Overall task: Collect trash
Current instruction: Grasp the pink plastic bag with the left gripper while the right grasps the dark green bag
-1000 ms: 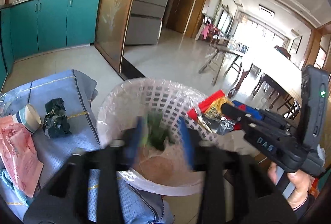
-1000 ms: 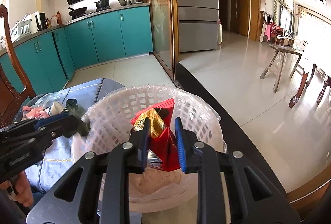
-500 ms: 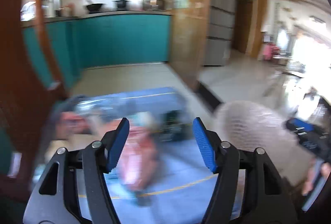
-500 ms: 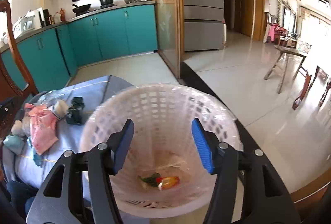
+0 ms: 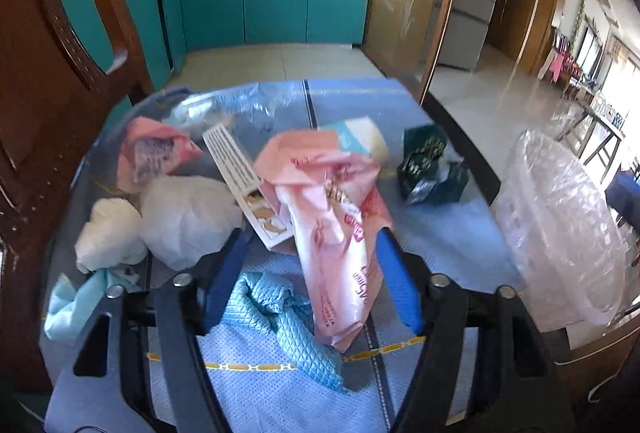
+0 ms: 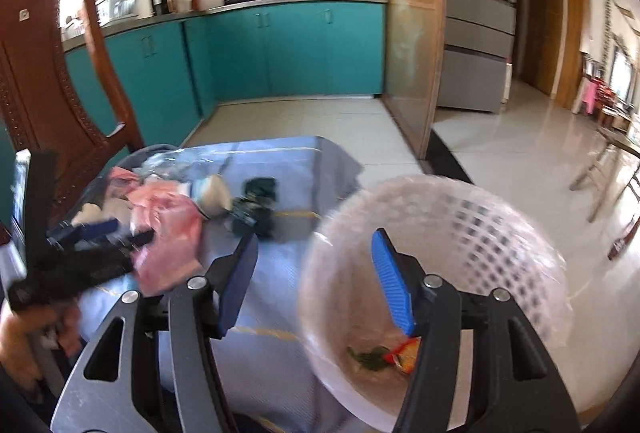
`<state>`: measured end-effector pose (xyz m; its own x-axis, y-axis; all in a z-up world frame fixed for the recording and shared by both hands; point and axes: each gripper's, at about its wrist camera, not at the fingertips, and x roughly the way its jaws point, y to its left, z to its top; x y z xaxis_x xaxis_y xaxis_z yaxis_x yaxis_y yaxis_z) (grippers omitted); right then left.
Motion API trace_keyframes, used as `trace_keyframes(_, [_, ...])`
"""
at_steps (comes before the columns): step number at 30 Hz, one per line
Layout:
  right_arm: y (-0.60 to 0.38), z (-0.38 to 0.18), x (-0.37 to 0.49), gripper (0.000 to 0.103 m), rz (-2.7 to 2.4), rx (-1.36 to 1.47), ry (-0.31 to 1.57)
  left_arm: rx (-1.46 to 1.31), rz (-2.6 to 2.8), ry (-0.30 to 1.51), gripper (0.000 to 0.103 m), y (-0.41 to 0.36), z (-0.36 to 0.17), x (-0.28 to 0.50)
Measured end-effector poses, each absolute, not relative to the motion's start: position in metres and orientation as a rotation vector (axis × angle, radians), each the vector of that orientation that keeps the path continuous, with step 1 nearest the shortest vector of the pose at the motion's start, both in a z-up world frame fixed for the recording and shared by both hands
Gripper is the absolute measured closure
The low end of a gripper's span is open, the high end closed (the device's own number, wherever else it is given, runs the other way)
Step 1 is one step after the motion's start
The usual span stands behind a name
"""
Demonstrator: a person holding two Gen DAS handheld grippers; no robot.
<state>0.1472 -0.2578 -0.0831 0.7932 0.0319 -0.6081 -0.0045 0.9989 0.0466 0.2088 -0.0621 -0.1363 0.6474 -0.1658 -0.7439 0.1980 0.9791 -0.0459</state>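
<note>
With both loads dropped, we turn back to the pile: a second ago our left gripper hung over the white lattice basket around a green scrap, and our right gripper was clamped on a red-and-gold snack wrapper above the same rim. Now both sets of blue fingers stand wide apart and carry nothing, and the green scrap and the red wrapper lie together at the bottom of the lined basket, which sits just off the right end of the cloth-covered surface. The left gripper has swung away from the basket and points at the remaining litter, its fingers straddling a crumpled pink plastic bag that lies across a printed cardboard box, with a blue cloth bunched just below. Still waiting on the surface are two white paper wads, a second pink bag, a paper cup on its side and a dark green crumpled wrapper nearest the basket. We judge the job barely begun: two pieces in, most of the pile left, and the pink bag looks like the next pick, though so limp a thing may drag the box along.
</note>
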Motion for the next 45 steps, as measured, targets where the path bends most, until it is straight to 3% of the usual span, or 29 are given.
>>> trace_keyframes(1, [-0.252,-0.084,0.158,0.039,0.028,0.04,0.662,0.035,-0.22,0.859,0.063,-0.062,-0.14,0.21])
trace_keyframes(3, [-0.239,-0.087,0.183,0.039,0.056,0.046,0.69,0.014,-0.241,0.884,0.072,-0.058,-0.145,0.211])
trace_keyframes(4, [-0.233,-0.089,0.195,0.039,0.061,0.047,0.707,0.007,-0.245,0.883,0.081,-0.055,-0.146,0.211])
trace_keyframes(7, [-0.21,-0.105,0.235,0.039,0.035,0.011,0.769,-0.034,-0.278,0.866,0.085,-0.046,-0.143,0.207])
trace_keyframes(12, [-0.184,-0.141,0.271,0.039,-0.028,-0.082,0.855,-0.098,-0.317,0.798,0.086,-0.029,-0.134,0.196])
trace_keyframes(15, [-0.179,-0.156,0.272,0.044,-0.033,-0.071,0.877,-0.116,-0.321,0.735,0.086,-0.022,-0.125,0.187])
trace_keyframes(21, [-0.181,-0.153,0.251,0.068,-0.012,-0.067,0.824,-0.134,-0.308,0.673,0.086,-0.017,-0.118,0.178])
trace_keyframes(22, [-0.184,-0.149,0.245,0.08,0.01,-0.05,0.814,-0.135,-0.303,0.667,0.086,-0.016,-0.118,0.177])
trace_keyframes(45, [-0.19,-0.056,0.11,0.08,0.086,-0.046,0.566,0.016,-0.094,0.528,0.086,-0.024,-0.051,0.103])
